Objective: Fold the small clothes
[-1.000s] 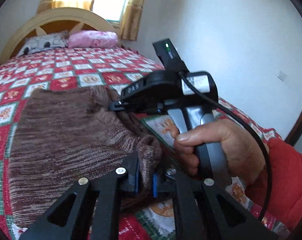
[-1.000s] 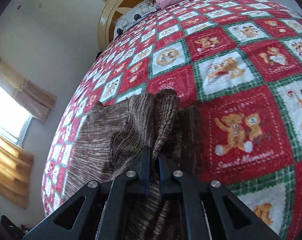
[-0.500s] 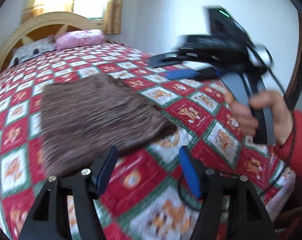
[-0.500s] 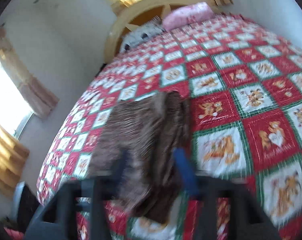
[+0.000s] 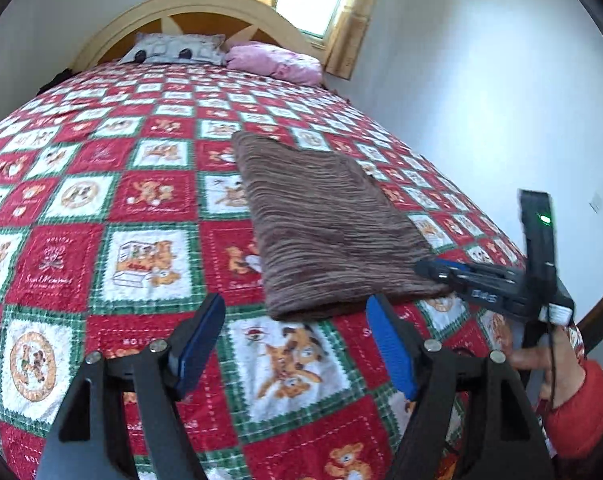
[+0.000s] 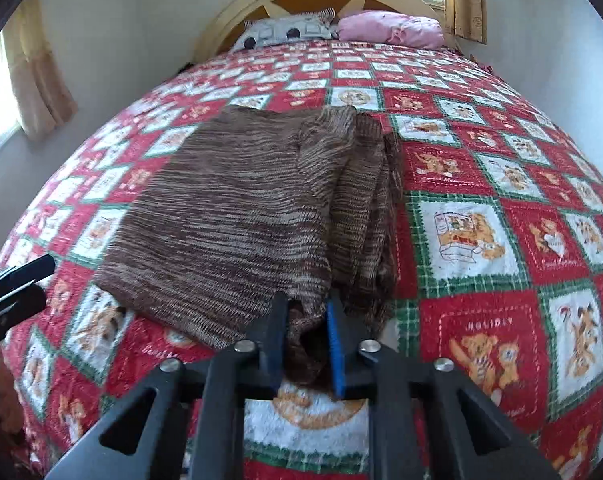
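A brown striped knit garment [image 5: 325,224] lies folded flat on the red, white and green patchwork bedspread [image 5: 141,208]. My left gripper [image 5: 297,312] is open and empty, just short of the garment's near edge. My right gripper [image 6: 306,312] stands at the garment's [image 6: 237,208] near right corner, jaws narrowly apart with bunched knit fabric between them. It also shows in the left wrist view [image 5: 433,270] at the garment's right corner, held by a hand in a red sleeve [image 5: 577,412].
A yellow arched headboard [image 5: 197,12], a patterned pillow [image 5: 173,50] and a pink pillow [image 5: 273,62] are at the far end. White walls flank the bed, with curtained windows [image 6: 33,80]. The left gripper's tip [image 6: 13,284] shows at the right wrist view's left edge.
Both grippers let go of the garment and pulled back toward the bed's foot. The left opened wide. The garment now lies flat, and the right gripper has come back to its near corner.
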Tool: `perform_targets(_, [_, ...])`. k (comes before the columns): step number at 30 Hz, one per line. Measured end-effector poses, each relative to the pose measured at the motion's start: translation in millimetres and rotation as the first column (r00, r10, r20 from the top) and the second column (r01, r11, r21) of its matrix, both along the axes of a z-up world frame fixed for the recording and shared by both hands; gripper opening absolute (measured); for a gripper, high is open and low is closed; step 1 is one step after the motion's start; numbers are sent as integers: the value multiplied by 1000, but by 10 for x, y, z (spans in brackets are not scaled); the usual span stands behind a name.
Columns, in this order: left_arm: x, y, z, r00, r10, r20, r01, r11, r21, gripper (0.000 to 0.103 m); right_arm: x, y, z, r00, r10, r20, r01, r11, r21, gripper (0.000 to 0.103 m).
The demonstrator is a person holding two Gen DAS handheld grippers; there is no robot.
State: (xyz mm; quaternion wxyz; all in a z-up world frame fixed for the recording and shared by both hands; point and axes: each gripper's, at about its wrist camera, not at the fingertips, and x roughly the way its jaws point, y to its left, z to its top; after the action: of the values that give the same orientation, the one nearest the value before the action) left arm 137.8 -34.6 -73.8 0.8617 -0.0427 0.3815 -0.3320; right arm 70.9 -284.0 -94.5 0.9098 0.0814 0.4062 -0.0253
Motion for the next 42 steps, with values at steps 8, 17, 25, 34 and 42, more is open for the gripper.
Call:
perform_targets(8, [236, -6, -83, 999, 31, -35, -31, 999, 11, 76, -238, -125, -19, 1000, 11, 19, -13, 994, 106, 6])
perform_targets(17, [725, -139, 22, 997, 71, -36, -71, 997, -18, 76, 285, -472, 641, 982, -19, 188, -11, 987, 158, 74])
perform_targets(25, [1025, -524, -100, 994, 88, -61, -88, 996, 5, 76, 1584, -486, 207, 999, 19, 35, -21, 996, 86, 55])
perform_targets(34, [1128, -764, -304, 990, 78, -117, -73, 996, 41, 76, 1469, -484, 153, 996, -9, 93, 11, 1000, -17, 8])
perform_targets(42, [1091, -997, -379, 993, 90, -74, -77, 985, 157, 94, 1601, -722, -120, 997, -73, 9, 73, 997, 33, 8])
